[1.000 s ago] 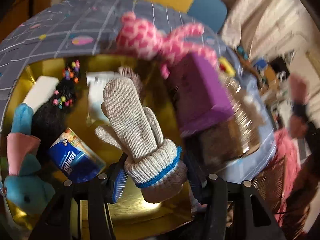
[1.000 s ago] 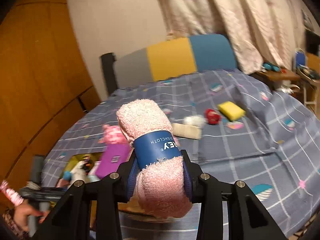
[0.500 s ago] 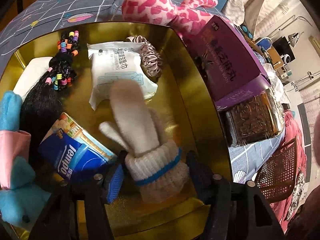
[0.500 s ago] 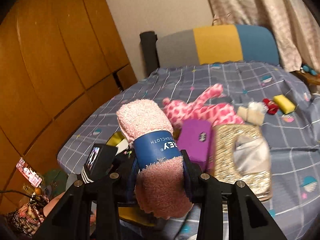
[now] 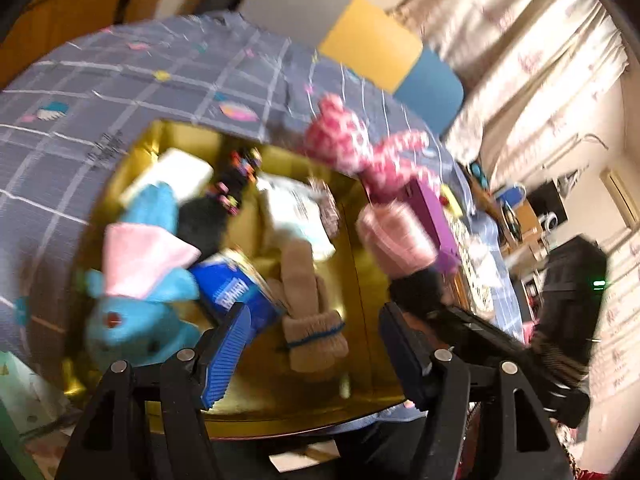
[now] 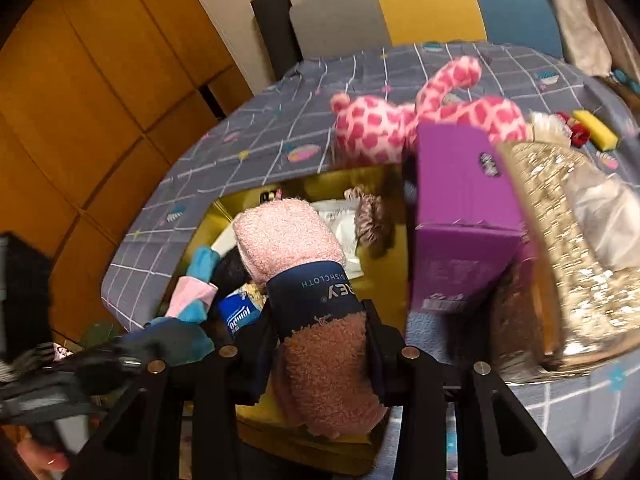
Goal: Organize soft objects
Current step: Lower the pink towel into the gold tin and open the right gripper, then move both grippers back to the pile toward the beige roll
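A gold box (image 5: 372, 276) lies open on the bed. In it lie a beige knit glove (image 5: 310, 300), a blue plush toy (image 5: 136, 316), a blue tissue pack (image 5: 236, 294), a white wipes pack (image 5: 296, 216) and a black hair piece (image 5: 204, 220). My left gripper (image 5: 310, 344) is open and empty just above the glove. My right gripper (image 6: 320, 340) is shut on a rolled pink dishcloth (image 6: 308, 300) with a navy band, held over the box (image 6: 384, 276). The dishcloth also shows in the left wrist view (image 5: 396, 236).
A pink spotted plush (image 6: 404, 120) lies on the grey checked bedspread (image 6: 280, 128) behind the box. A purple carton (image 6: 460, 208) and a gold glitter lid (image 6: 568, 240) stand at the box's right. A yellow sponge (image 6: 596, 124) lies far right. Wooden wardrobe at left.
My left gripper has opened and let the beige glove drop into the gold box, then pulled back. My right gripper has carried the pink dishcloth in over the box.
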A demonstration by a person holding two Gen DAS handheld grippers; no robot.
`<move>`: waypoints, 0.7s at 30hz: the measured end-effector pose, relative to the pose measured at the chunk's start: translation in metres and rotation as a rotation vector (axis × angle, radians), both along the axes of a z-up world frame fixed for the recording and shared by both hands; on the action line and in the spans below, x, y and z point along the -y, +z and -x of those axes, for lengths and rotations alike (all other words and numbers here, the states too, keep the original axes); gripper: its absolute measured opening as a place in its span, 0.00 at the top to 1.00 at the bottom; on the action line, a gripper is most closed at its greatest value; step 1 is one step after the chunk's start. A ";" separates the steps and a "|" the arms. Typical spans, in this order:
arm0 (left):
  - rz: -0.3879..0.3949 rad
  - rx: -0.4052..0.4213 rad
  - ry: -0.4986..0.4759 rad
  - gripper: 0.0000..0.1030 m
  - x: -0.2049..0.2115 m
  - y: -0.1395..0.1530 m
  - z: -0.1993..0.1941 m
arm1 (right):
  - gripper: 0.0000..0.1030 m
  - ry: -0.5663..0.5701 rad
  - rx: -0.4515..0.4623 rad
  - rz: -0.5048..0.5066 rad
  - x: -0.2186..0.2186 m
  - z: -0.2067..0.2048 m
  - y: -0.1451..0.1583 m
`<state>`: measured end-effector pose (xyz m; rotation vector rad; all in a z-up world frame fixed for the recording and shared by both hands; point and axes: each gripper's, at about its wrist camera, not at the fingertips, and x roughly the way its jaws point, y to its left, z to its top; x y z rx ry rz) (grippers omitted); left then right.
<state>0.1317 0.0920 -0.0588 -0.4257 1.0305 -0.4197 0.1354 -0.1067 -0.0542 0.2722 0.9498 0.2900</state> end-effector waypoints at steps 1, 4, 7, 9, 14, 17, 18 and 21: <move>-0.001 0.017 0.015 0.35 -0.003 0.003 0.003 | 0.61 -0.003 -0.003 0.015 -0.004 -0.002 -0.003; -0.010 0.048 0.043 0.35 -0.014 0.006 0.003 | 0.59 -0.013 0.000 0.060 -0.013 -0.009 -0.008; 0.003 0.053 0.064 0.35 -0.024 0.009 0.011 | 0.58 -0.030 -0.001 0.120 -0.022 -0.014 -0.011; 0.011 0.050 0.082 0.35 -0.029 0.009 0.015 | 0.54 -0.040 0.012 0.154 -0.027 -0.016 -0.011; 0.019 0.036 0.106 0.35 -0.034 0.002 0.013 | 0.40 -0.021 0.060 0.150 -0.030 -0.010 -0.001; 0.023 0.022 0.110 0.35 -0.034 -0.002 0.010 | 0.40 0.003 0.104 0.151 -0.030 -0.002 0.009; 0.028 0.019 0.112 0.35 -0.034 -0.003 0.010 | 0.40 0.010 0.120 0.138 -0.027 0.001 0.014; 0.044 0.013 0.104 0.35 -0.029 -0.006 0.009 | 0.40 0.010 0.158 0.116 -0.018 0.010 0.027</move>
